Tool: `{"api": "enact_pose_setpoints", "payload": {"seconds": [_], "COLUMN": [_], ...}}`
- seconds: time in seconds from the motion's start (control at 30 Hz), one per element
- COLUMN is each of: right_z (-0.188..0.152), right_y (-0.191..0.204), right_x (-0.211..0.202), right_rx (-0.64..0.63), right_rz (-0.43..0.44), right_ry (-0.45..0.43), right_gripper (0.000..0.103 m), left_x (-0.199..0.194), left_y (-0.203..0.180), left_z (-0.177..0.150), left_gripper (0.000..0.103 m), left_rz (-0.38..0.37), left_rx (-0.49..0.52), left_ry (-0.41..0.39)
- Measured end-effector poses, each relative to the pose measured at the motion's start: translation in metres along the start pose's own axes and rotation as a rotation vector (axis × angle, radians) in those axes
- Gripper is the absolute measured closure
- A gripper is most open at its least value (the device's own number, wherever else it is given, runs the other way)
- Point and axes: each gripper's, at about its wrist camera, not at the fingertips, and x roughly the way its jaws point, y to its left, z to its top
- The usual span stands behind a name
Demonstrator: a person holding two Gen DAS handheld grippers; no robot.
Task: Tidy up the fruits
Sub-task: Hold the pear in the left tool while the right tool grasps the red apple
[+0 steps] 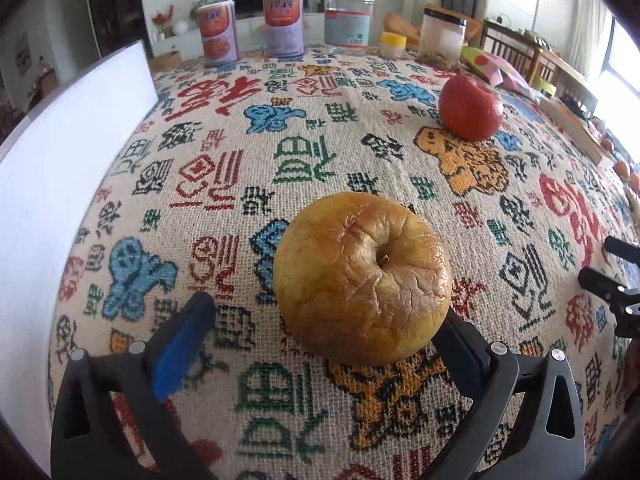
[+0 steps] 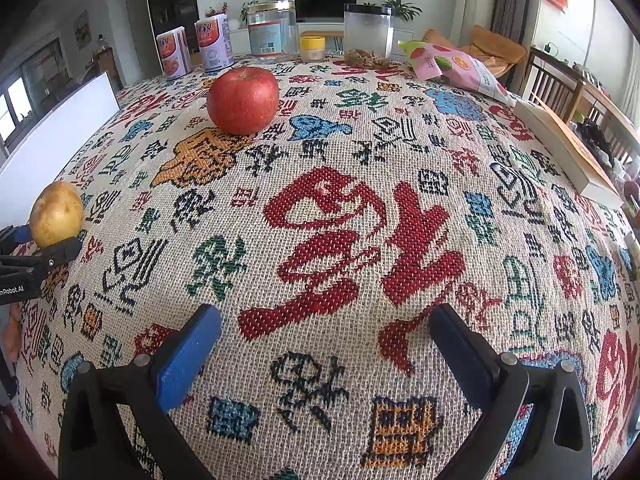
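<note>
Now, left tongs (image 1: 324,320) gape wide. Yellow apple (image 1: 362,278) sits on the desk cloth (image 1: 280,128) between the fingers, stem dimple up, skin wrinkled. Blue pad of the 9 o'clock finger (image 1: 182,350) stands clear of the fruit, with cloth showing in the gap. The 3 o'clock finger (image 1: 464,344) runs just beside or under the apple's lower edge; contact cannot be told. No grip on it.

Red apple (image 1: 471,107) rests on the cloth at 1 o'clock from the yellow one, well apart, next to an orange woven figure. White board (image 1: 76,152) stands along the cloth's edge at 9 o'clock. Far edge at 12 o'clock: two cans (image 1: 218,34), a clear jar (image 1: 348,20), a small yellow-lidded pot (image 1: 393,44), and a black-lidded jar (image 1: 444,34).

Right tongs (image 2: 324,344) are also wide, with nothing between the fingers, just bare cloth with a big red woven character. In the right view the red apple (image 2: 243,100) sits at 11 o'clock, well away from the tongs, upright with its dimple on top. The yellow apple (image 2: 56,214) shows at 9 o'clock at the frame edge, with the left tongs' black frame just below it. A pink snack bag (image 2: 460,68) lies at 1 o'clock near the far edge, and a flat box (image 2: 568,156) lies at 2 o'clock.
</note>
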Motion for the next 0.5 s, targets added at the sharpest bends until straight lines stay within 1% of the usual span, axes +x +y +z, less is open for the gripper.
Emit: {"api": "enact_pose_setpoints", "payload": {"seconds": [0.13, 0.23, 0.3, 0.37, 0.4, 0.5], "right_z": [0.001, 0.014, 0.036, 0.062, 0.077, 0.115], "right_y": [0.001, 0.008, 0.018, 0.026, 0.031, 0.043], "right_x": [-0.001, -0.013, -0.013, -0.006, 0.002, 0.03], "right_rx": [0.0, 0.004, -0.008, -0.013, -0.018, -0.028], "right_rz": [0.008, 0.055, 0.089, 0.122, 0.131, 0.112], "right_ry": [-0.011, -0.099, -0.131, -0.135, -0.129, -0.09], "right_gripper": [0.0, 0.001, 0.001, 0.001, 0.001, 0.001], "left_x": [0.0, -0.001, 0.0, -0.001, 0.0, 0.0], "left_y": [0.001, 0.002, 0.001, 0.002, 0.001, 0.001], "left_z": [0.0, 0.0, 0.0, 0.0, 0.0, 0.0], "left_gripper": [0.0, 0.0, 0.0, 0.0, 0.0, 0.0], "left_rz": [0.001, 0.0, 0.0, 0.001, 0.0, 0.0], "left_rx": [0.0, 0.0, 0.001, 0.001, 0.001, 0.001], "left_ry": [0.0, 0.0, 0.0, 0.0, 0.0, 0.0]}}
